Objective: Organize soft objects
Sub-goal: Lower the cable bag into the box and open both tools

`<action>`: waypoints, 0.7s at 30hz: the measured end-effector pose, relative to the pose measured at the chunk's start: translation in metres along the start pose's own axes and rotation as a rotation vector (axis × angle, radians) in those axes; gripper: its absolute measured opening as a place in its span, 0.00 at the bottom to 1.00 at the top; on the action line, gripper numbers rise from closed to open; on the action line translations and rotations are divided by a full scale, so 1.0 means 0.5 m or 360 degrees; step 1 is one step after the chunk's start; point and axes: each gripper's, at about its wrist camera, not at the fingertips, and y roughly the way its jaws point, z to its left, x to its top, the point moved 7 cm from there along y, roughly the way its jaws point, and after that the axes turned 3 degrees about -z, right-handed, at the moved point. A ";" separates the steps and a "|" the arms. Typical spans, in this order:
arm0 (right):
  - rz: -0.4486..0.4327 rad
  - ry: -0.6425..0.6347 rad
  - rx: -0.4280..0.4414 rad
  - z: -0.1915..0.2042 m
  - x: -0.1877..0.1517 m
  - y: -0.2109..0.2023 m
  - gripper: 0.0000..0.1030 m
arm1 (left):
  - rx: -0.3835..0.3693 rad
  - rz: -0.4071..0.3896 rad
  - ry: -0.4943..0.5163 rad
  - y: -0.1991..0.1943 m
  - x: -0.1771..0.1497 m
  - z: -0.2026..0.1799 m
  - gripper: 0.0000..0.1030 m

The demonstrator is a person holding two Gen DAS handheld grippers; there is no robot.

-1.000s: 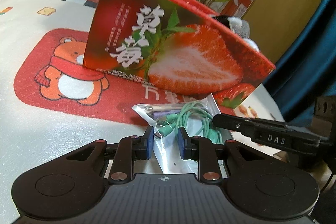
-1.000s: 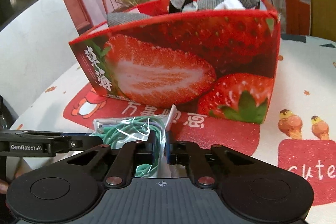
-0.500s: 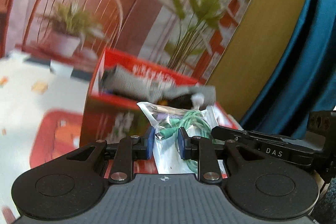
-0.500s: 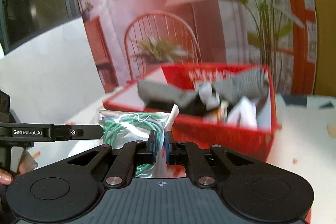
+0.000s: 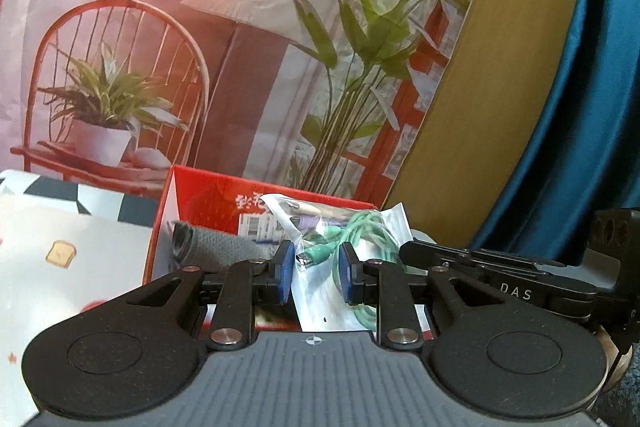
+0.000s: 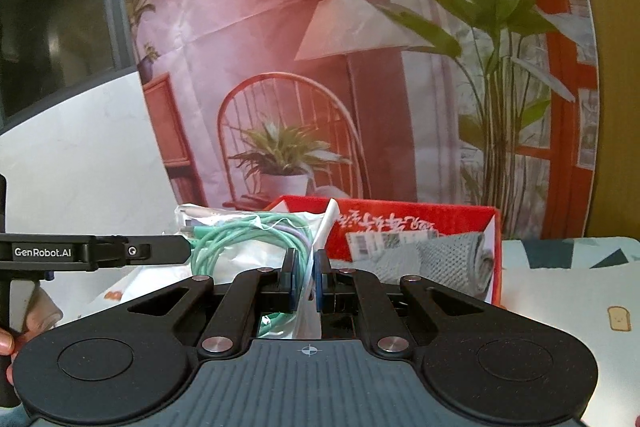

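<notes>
You had the clear bag of cables caught between both claws at once, hanging in the air just in front of the red strawberry box and a little above its rim. In your left gripper the blue pads stood a narrow way apart, and the bag's near edge with a green plug sat between them; the plastic filled that gap, so the claw was closed on the bag rather than slack. Your right gripper was pinched as tight as it goes, with only the thin film of the bag's other edge between its pads — the green and lilac coils bulged out to the left of that claw, towards the left gripper's finger that crossed that view.

Behind the bag, the box stood open on the patterned cloth, with grey knitted fabric lying inside it, against its near wall. From the left wrist, a rolled grey piece showed at the box's left inside corner — just beyond the left claw's pad
</notes>
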 end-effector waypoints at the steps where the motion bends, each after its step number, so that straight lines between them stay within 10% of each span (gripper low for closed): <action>1: 0.0000 0.0012 -0.0005 -0.005 0.004 0.006 0.07 | 0.0003 0.0008 0.0005 0.009 0.006 -0.001 0.25; 21: 0.0442 -0.0034 -0.0254 -0.104 -0.056 0.186 0.07 | 0.0081 0.0557 0.0129 0.258 -0.054 0.045 0.27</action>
